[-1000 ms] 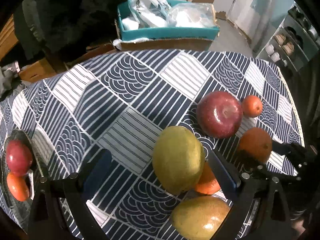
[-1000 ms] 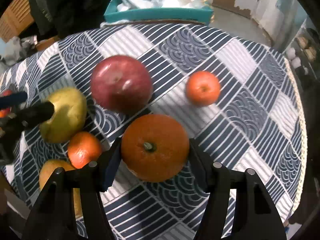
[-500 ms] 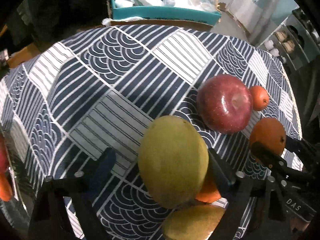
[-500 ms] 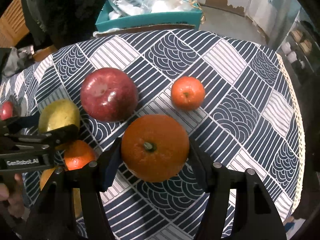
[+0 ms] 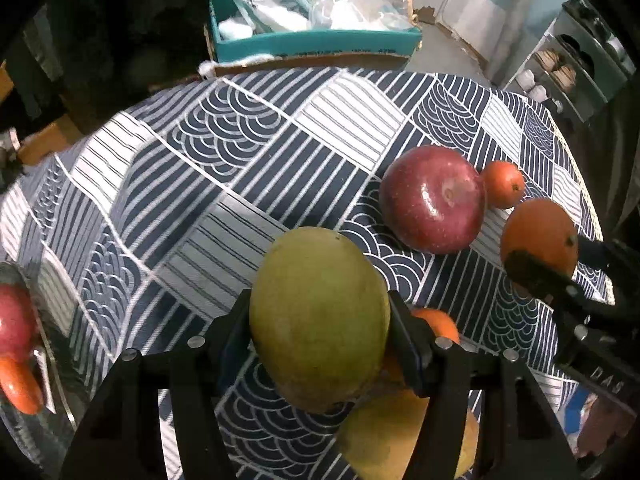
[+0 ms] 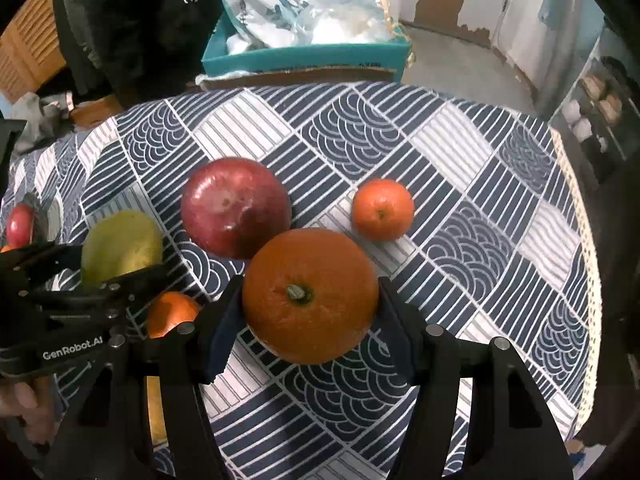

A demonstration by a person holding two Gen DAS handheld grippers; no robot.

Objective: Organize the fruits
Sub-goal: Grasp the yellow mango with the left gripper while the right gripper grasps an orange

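A: We start with the green mango (image 5: 320,316). Our left gripper (image 5: 320,336) has just been closing its fingers (image 5: 404,340) on it, and they now press both flanks, so we count it as gripped. It sits over the patterned surface (image 5: 224,168), with a second mango (image 5: 400,436) and a small orange (image 5: 438,326) just behind it.

B: And our right gripper (image 6: 310,320) clamps the big orange (image 6: 310,294) across its middle, stem end facing the camera. We cannot tell from these views whether either fruit is clear of the cloth.

A: What worries us first is the mango. It is smooth, rounded and looks heavy, and we hold it below its widest part. If we tilt while lifting, we judge it could squirt forward out of the fingers.

B: And if it drops, it lands among its neighbours. The red apple (image 5: 432,200) lies near, with the small tangerine (image 6: 382,210) just beside it. A knock could send either rolling toward the surface's edge.

A: The two grippers are also close together. If we swing both toward the tray (image 5: 48,364) at the left, where an apple and an orange already lie, we risk them clashing.

B: The tray looks crowded at its near end, so a careless release could bump the fruit already there.
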